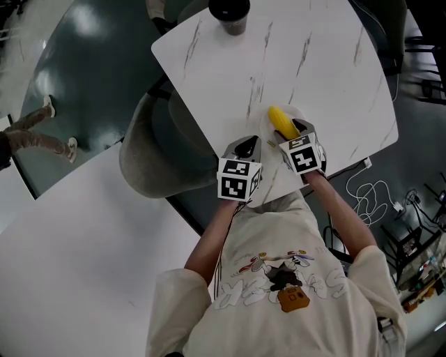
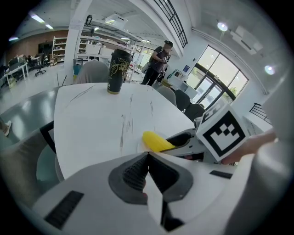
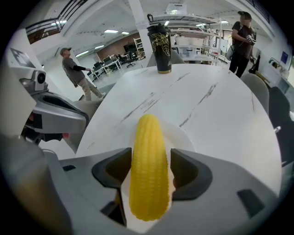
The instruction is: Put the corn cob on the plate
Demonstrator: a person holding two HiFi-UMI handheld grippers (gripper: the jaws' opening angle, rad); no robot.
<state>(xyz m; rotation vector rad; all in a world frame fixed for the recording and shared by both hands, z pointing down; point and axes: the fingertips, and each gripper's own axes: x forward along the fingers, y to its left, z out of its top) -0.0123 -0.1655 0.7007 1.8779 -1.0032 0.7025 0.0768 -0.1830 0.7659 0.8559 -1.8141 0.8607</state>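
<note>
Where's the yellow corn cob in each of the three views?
Head view: yellow corn cob right of centre, held by the right gripper.
Left gripper view: cob at centre, just past the shut left gripper.
Right gripper view: cob lower centre, clamped between the jaws.
Shared landmark: black tumbler at the white marble table far edge.

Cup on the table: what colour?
Black with gold pattern; cup clearest in right gripper view.

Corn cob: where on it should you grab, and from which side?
Around its thick middle, jaws on its two long sides, coming in along its length from the wider end. The corn cob is long, round and tapers to the tip, where a grip would likely slip. The right gripper holds it this way, over the plate.
</note>
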